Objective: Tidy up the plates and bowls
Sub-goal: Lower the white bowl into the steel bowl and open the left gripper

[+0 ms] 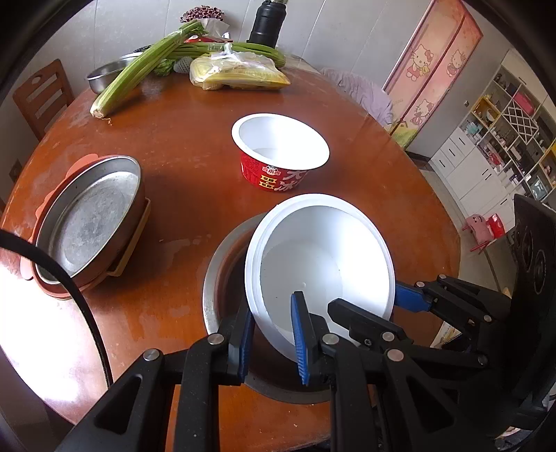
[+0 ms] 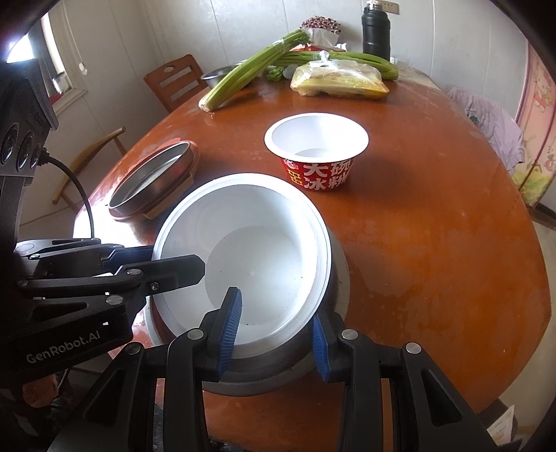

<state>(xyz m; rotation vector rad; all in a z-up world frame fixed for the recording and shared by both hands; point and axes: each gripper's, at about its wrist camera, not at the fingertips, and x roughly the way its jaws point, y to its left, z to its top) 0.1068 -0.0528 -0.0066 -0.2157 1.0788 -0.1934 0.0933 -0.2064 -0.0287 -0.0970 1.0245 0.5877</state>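
Note:
A white bowl (image 1: 312,250) with layered rims leans tilted inside a steel bowl (image 1: 215,278) at the table's near edge. My left gripper (image 1: 272,342) is shut on the white bowl's near-left rim, one blue pad inside and one outside. My right gripper (image 2: 274,337) is shut on the same white bowl (image 2: 250,257) at its near-right rim; its outer pad lies by the steel bowl's (image 2: 337,278) wall. Each gripper shows in the other view: the right gripper (image 1: 368,299), the left gripper (image 2: 163,259). A red cup bowl (image 1: 278,149) stands upright behind.
A steel plate (image 1: 90,219) lies on top of pink and yellow plates at the left. Celery (image 1: 139,69), a bag of noodles (image 1: 239,73), a black flask (image 1: 267,24) and a steel basin (image 1: 104,73) crowd the far side of the brown table (image 1: 180,146). Chairs stand beyond the table's left edge.

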